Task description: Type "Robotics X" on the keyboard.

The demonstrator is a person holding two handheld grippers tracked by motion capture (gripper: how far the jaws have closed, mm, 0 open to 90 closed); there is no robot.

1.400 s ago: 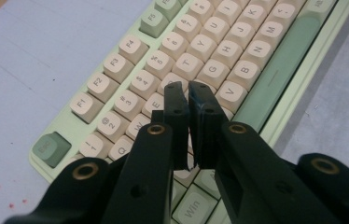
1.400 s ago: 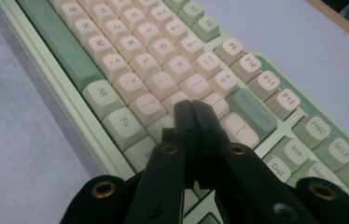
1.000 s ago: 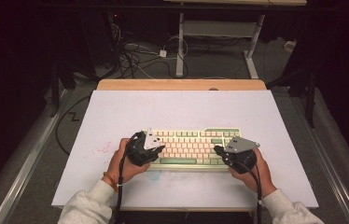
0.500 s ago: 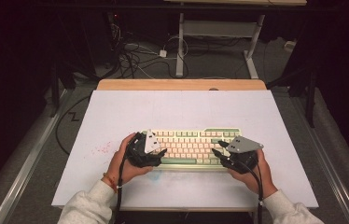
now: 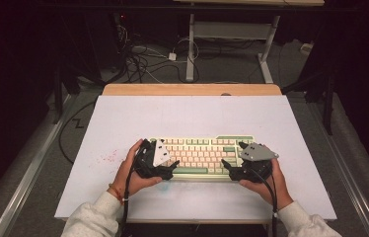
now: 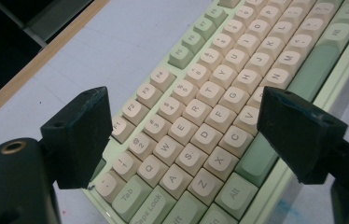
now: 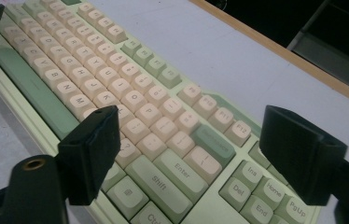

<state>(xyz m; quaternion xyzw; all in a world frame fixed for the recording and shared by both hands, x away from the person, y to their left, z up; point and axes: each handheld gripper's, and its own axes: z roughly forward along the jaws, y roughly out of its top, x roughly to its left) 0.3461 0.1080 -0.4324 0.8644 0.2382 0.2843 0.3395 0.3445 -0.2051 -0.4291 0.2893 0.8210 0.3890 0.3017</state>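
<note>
The mechanical keyboard [image 5: 201, 157] lies flat on the white counter [image 5: 123, 123], near its front edge, long axis running straight across from one hand to the other. The left claw [image 5: 168, 167] sits at the keyboard's left end, the right claw [image 5: 228, 169] at its right end, each pointing inward along that axis, so each hand is nearest its own end.

In the left claw's view the jaws have just been opening and now stand wide, straddling the Tab-to-Alt corner; the keys lie between them but the pads press on nothing. Same story in the right claw's view: jaws just spread apart, released, with the Enter and Shift keys and the Del/End cluster below the gap.

So both ends are let go, and the keyboard rests on the counter on its own. Any next grab, I'd judge, turns on that left-right axis: each claw would close across the keyboard's depth at its own end, front rail to back rail.
</note>
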